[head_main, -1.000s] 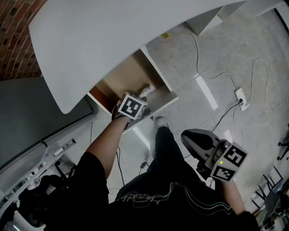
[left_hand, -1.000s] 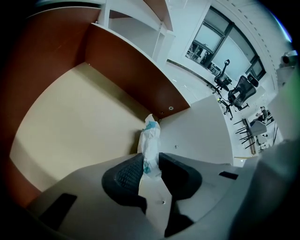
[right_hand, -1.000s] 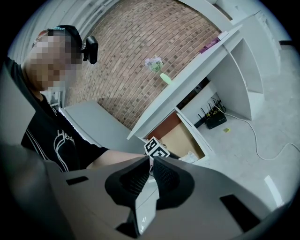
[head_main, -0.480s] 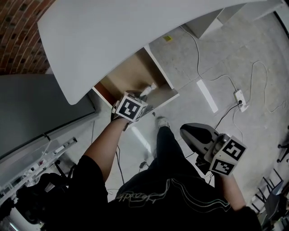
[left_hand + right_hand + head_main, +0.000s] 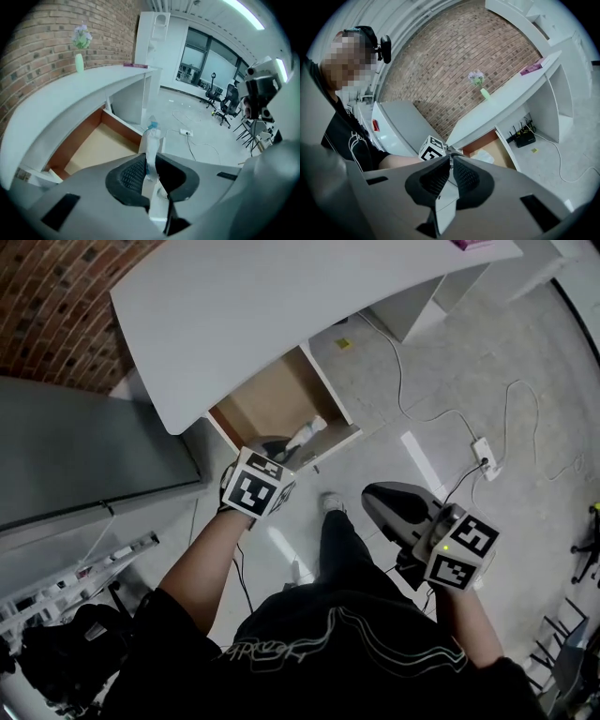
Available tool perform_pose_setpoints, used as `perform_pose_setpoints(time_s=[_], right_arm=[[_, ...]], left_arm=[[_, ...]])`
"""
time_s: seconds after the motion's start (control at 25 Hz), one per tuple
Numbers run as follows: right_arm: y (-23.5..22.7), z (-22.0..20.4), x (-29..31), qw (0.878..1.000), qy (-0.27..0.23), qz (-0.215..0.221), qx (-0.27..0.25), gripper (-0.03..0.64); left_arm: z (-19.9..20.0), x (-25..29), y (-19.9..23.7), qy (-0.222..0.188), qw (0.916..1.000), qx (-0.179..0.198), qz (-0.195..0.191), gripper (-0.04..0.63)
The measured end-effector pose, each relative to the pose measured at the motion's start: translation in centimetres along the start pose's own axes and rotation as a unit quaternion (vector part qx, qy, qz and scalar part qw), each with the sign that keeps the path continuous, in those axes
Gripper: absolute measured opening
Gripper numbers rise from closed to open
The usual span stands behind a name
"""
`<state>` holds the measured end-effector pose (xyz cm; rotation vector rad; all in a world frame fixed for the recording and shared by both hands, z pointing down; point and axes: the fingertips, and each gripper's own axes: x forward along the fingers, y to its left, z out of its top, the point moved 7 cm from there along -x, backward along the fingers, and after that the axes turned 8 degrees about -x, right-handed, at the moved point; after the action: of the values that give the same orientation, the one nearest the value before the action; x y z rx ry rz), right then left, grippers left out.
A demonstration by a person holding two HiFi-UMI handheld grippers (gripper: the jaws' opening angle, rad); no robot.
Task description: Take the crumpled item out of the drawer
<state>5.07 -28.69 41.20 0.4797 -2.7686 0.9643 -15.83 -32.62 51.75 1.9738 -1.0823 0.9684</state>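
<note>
White curved counter [image 5: 281, 315] fills the top of the head view; below its edge the drawer [image 5: 267, 409] stands pulled out, its wood floor bare in what shows.

Left gripper [image 5: 149, 161]: a second ago its marker cube [image 5: 255, 486] sat over the drawer's front corner; now it lies nearer the person, just outside the front panel; the arm has drawn back and up. Jaws closing, narrower than a second ago; the pads pinch the crumpled plastic bottle [image 5: 151, 137], which stands upright between them, blue-tipped end away from the camera.

Crumpled plastic bottle: in the head view it hangs over the drawer's front edge, not down on the floor of it; lifted, but not yet clear of the drawer's outline.

Right gripper [image 5: 450, 168]: low at the person's right side over the tiled floor, well apart from the drawer; jaws together, nothing between them.

Judgement: the grasp is made and extraction is under way; what remains is carrying the bottle fully clear; thin crushed plastic may slip or buckle if the squeeze deepens.
</note>
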Motion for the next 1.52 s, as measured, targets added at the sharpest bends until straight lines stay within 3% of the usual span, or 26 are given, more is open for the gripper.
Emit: perform_pose_setpoints(time_s=[0.2,0.36,0.72,1.12,1.52], right_arm=[[4.5,1.0,-2.7,0.999,-0.004,0.005,-0.048,0.052],[8.2,2.6,-4.2,0.996,-0.010,-0.005,-0.087,0.054],[16.4,2.9,-6.5,0.993,-0.043,0.015,-0.111,0.054],[22.0,4.8,-10.1,0.988,-0.072,0.003,-0.137,0.052],[24.3,4.2,-12.1,0.986,-0.074,0.001,-0.151,0.052]], left_arm=[[0.5,-8.2,-5.4,-0.073,0.9973,-0.002,-0.010,0.074],[0.2,-15.0,-9.4,-0.117,0.9924,-0.024,-0.033,0.074],[-1.4,-26.9,-15.6,-0.217,0.9698,-0.082,-0.075,0.074],[-3.6,-33.3,-19.4,-0.260,0.9521,-0.120,-0.106,0.074],[-4.4,-35.5,-22.1,-0.277,0.9481,-0.108,-0.114,0.074]])
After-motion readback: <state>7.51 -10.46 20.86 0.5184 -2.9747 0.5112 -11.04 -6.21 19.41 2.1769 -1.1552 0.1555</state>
